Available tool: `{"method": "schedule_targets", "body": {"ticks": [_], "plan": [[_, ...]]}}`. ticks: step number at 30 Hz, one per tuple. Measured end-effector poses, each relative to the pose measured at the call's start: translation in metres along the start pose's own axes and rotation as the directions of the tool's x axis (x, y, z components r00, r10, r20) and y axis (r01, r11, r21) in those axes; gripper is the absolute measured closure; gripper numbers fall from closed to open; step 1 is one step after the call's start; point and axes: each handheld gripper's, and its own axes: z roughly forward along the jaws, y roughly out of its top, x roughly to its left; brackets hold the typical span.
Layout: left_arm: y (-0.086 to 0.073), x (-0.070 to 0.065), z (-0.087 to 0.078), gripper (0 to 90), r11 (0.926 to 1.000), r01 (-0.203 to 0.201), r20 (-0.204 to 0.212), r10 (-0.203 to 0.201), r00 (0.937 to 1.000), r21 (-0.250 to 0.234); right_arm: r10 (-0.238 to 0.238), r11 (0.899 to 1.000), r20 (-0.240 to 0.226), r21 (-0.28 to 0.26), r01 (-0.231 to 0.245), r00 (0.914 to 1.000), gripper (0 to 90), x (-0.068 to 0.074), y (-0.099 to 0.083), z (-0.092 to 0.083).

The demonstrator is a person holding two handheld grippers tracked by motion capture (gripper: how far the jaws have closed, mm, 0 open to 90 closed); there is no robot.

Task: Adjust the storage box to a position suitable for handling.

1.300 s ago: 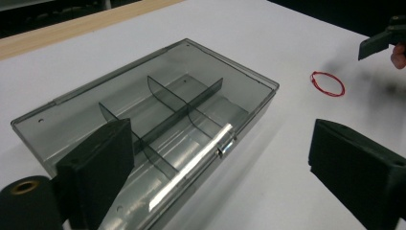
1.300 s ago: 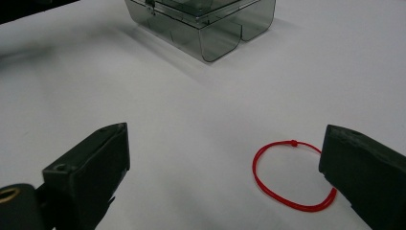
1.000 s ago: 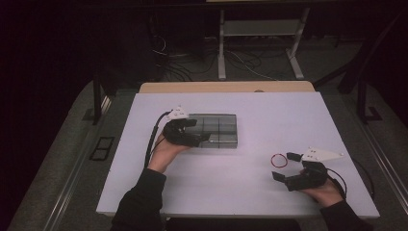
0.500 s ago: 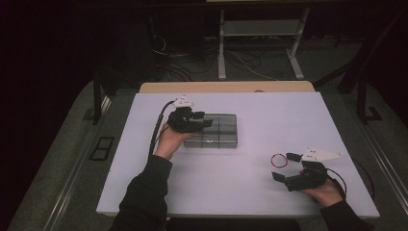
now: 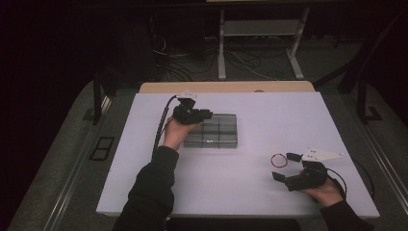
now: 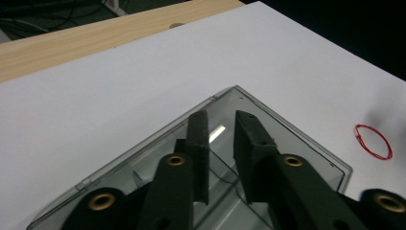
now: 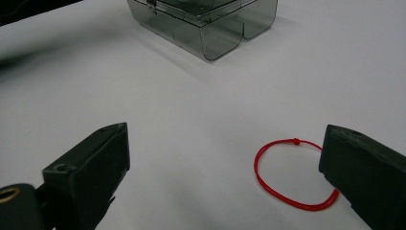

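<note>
A smoky clear compartment box (image 5: pixel 219 134) lies shut on the white table (image 5: pixel 250 192). My left gripper (image 5: pixel 208 114) hovers over its far left part. In the left gripper view its jaws (image 6: pixel 221 129) have just been closing. They stand above the lid (image 6: pixel 292 143) with a narrow gap and nothing between them. A red cord loop (image 5: pixel 272 161) lies flat at the near right. My right gripper (image 5: pixel 284 166) rests beside it, wide open. In the right gripper view the loop (image 7: pixel 257 170) lies between the jaws (image 7: pixel 225 139), close to the right one, untouched.
A wooden strip (image 5: pixel 226 87) runs along the table's far edge. Beyond it are a metal stand (image 5: pixel 260 29) and cables on the dark floor. Bare white table surface lies between the box and the loop.
The left hand has moved toward the far side and slightly right over the box, and its jaws have narrowed from wide to almost together. The right hand has stayed put.
</note>
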Motion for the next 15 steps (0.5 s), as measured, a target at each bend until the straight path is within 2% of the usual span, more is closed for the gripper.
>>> {"method": "schedule_targets", "body": {"ticks": [2, 8, 15], "plan": [[0.001, 0.003, 0.004, 79.4, 0.9998, -0.002, -0.010, 0.002, 0.9999, 0.018, -0.001, 1.000, 0.001, -0.001, 0.001, 1.0000, 3.1, 0.000, 0.000, 0.000], [0.003, 0.011, 0.014, 89.3, 0.9990, 0.027, -0.009, -0.026, 0.9996, 0.037, -0.002, 1.000, 0.000, -0.001, 0.002, 1.0000, 3.1, 0.000, 0.000, 0.000], [0.013, 0.017, 0.026, 89.5, 0.9962, 0.038, -0.035, -0.035, 0.9988, 0.078, -0.002, 1.000, 0.002, -0.001, 0.002, 1.0000, 3.1, -0.001, 0.000, 0.000]]}}
